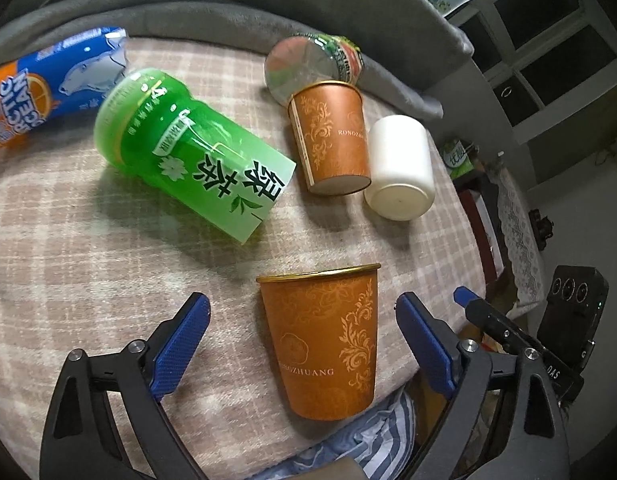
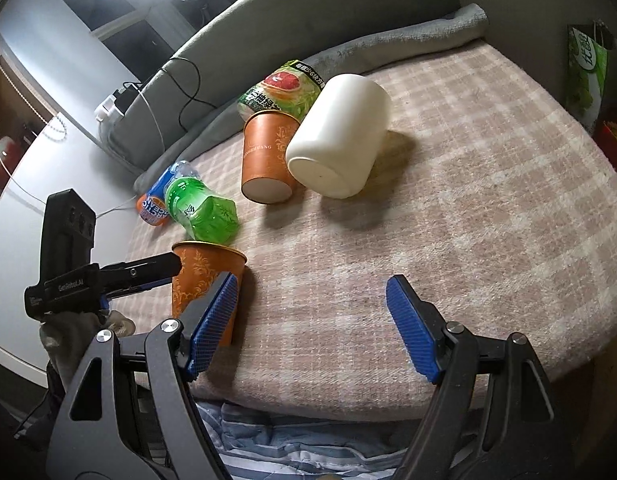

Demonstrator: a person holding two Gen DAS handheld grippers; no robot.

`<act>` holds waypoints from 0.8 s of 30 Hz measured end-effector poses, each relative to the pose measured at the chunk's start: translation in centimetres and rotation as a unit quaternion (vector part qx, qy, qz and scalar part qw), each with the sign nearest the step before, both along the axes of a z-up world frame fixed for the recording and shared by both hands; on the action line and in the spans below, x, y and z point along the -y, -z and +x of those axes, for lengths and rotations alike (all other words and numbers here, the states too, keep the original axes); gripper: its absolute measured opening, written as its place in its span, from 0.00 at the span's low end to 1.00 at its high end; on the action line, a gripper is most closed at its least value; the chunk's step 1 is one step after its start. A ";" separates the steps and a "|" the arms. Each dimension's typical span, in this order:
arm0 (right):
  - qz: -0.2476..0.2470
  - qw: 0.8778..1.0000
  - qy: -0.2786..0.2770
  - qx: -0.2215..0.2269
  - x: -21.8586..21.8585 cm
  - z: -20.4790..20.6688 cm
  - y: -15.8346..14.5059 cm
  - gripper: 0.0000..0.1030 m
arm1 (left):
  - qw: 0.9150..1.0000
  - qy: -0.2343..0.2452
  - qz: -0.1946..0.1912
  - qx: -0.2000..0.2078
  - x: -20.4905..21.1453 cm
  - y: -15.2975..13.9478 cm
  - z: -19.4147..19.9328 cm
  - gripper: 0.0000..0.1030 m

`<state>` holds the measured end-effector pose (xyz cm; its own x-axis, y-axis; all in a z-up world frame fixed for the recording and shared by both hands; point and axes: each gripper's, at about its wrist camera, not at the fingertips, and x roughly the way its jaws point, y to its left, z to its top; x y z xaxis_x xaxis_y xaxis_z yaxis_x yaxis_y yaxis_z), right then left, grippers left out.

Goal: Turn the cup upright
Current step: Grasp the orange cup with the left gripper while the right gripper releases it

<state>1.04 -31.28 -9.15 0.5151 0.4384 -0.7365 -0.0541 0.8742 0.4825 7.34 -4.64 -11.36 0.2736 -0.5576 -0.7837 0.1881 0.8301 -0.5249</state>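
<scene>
An orange paper cup [image 1: 322, 344] is standing upright, rim up, at the near edge of a plaid blanket [image 1: 88, 240], sitting between the spread blue pads of the left gripper [image 1: 302, 316] without touching either. The right gripper [image 2: 310, 322] is hovering just to the cup's right, its jaws also spread wide and holding nothing. Farther back, a second orange cup [image 1: 332, 140] and a white cup [image 1: 402, 168] are lying on their sides beside a green bottle [image 1: 188, 152].

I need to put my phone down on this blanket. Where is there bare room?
Free: the plaid blanket right of the white cup, out to its edge, and the patch ahead of the right claw. Crowded: the back left, around the green bottle and lying orange cup.
</scene>
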 end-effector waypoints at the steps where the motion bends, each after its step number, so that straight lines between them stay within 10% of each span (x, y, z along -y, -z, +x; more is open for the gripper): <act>1: -0.001 1.000 0.000 0.000 0.0 0.0 0.1 0.77 | 1.000 0.000 -0.001 -0.003 0.0 0.1 0.1 0.90; 24: -0.008 1.000 0.024 -0.005 0.8 0.1 0.6 0.77 | 1.000 0.017 -0.010 -0.002 1.8 0.1 0.7 0.65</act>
